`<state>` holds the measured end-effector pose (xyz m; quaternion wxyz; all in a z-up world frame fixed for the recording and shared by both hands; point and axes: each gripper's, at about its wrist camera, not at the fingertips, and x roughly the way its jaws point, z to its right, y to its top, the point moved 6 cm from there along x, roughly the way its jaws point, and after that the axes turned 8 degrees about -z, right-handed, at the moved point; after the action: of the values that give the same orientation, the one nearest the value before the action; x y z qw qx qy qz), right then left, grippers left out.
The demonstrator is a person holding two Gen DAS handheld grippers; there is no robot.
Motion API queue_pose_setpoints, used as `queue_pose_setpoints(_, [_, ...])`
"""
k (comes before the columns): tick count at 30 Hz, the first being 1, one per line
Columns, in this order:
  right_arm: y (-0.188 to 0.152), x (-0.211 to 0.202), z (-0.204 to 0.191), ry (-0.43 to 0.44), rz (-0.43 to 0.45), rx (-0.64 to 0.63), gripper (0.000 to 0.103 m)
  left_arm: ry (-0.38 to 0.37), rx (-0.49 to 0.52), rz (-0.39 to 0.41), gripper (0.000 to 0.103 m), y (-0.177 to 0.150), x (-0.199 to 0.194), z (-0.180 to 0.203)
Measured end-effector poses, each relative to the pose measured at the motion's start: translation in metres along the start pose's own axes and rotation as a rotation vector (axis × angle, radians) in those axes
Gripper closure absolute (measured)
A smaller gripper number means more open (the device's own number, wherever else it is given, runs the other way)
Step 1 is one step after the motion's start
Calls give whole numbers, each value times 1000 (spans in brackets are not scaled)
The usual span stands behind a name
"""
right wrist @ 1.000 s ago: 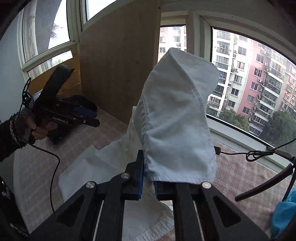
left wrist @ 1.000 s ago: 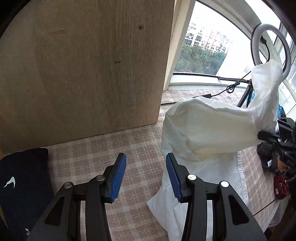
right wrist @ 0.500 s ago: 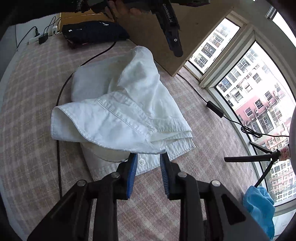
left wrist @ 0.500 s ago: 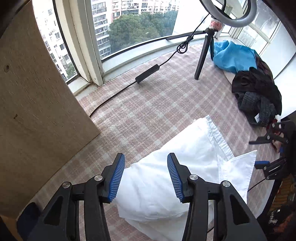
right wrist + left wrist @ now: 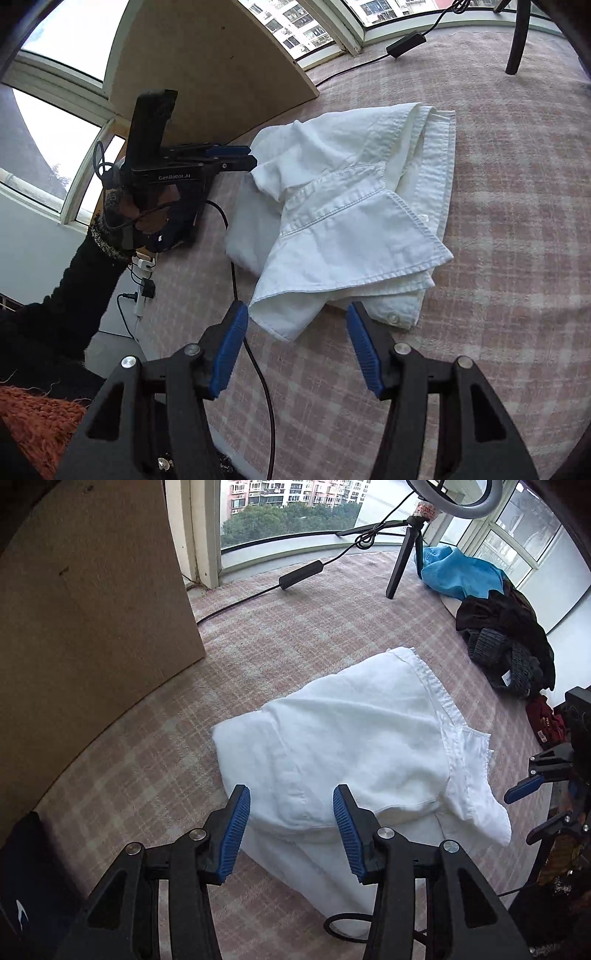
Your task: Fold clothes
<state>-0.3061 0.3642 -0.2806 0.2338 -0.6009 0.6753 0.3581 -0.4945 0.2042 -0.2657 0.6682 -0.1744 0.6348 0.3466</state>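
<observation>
A white shirt [image 5: 354,746] lies loosely folded on the pink plaid cloth [image 5: 155,760]; it also shows in the right wrist view [image 5: 347,206], with a sleeve and cuff draped over the top. My left gripper [image 5: 291,830] is open and empty, hovering just above the shirt's near edge. In the right wrist view it [image 5: 251,157] hangs at the shirt's far left corner. My right gripper [image 5: 295,347] is open and empty, just short of the shirt's near edge. It also shows at the right edge of the left wrist view [image 5: 532,797].
A wooden board [image 5: 85,602] stands at the left. A ring-light tripod [image 5: 402,557] and its cable [image 5: 299,578] lie near the window. Blue [image 5: 461,572] and dark clothes [image 5: 506,642] are piled at the right. A dark folded garment [image 5: 26,886] lies at the near left. A black cable [image 5: 255,373] runs under the shirt.
My right gripper has let go of the white sleeve, opened wide and drawn back. The sleeve now lies on the shirt. My left gripper has swung over the shirt, still open.
</observation>
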Motion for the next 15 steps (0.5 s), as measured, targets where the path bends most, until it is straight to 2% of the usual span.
queue_pose_setpoints(2, [0, 16, -16, -28, -19, -35, 48, -2, -13, 9, 58, 2, -3, -6])
queue_pose_setpoints(7, [12, 53, -29, -287, -70, -124, 49, -24, -13, 15, 58, 5, 0, -10])
queue_pose_setpoints(9, [16, 61, -27, -370, -123, -136, 76, -43, -5, 1, 58, 4, 7, -8])
queue_pose_setpoints(10, [18, 61, -25, -398, -152, -132, 101, -55, -5, -7, 58, 4, 10, -7])
queue_pose_setpoints(13, [34, 40, -32, -527, -152, -192, 101, -80, -26, -17, 58, 0, 14, -4])
queue_pose_setpoints(15, [48, 11, -47, -628, -114, -260, 101, -111, -30, -17, 58, -5, 13, 3])
